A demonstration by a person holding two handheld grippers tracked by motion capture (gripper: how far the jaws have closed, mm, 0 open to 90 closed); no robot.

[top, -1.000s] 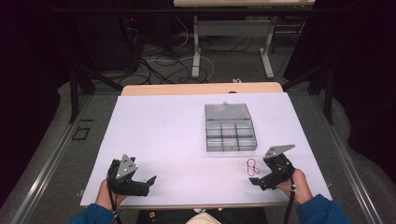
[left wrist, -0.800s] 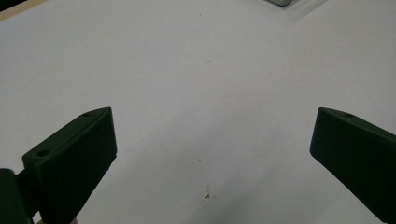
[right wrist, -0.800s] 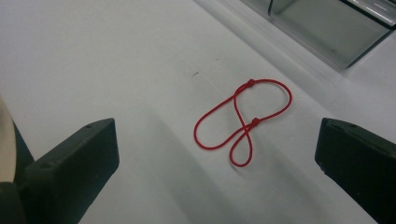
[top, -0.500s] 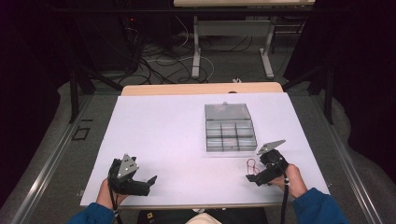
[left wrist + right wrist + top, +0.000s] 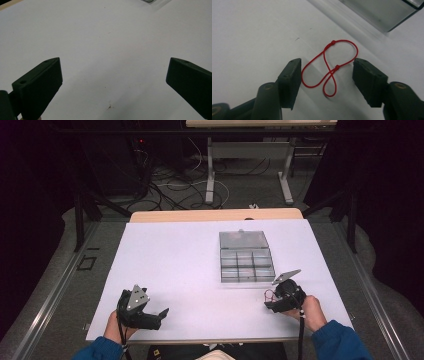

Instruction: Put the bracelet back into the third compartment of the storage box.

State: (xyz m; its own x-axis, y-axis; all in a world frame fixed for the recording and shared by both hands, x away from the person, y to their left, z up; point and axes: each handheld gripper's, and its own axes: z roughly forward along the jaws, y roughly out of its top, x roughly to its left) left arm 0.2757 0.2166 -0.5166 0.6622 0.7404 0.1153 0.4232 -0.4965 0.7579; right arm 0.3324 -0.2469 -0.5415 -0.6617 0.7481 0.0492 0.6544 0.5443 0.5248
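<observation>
One red string loop (image 5: 329, 67) between the right tongs (image 5: 325, 75); one compartment box (image 5: 246, 257) just beyond; two tongs in all.

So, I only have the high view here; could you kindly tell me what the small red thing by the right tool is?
Observer: It is a red string loop, knotted in two places and twisted into a figure eight. It lies flat on the white table.
Operator: Thank you. Is it gripped yet?
Observer: The right tool straddles it. Its jaws have just been closing, with the loop between them but not yet pinched.
Operator: And the other side, please?
Observer: The left tool stands wide open over bare table, with nothing between its jaws.
</observation>
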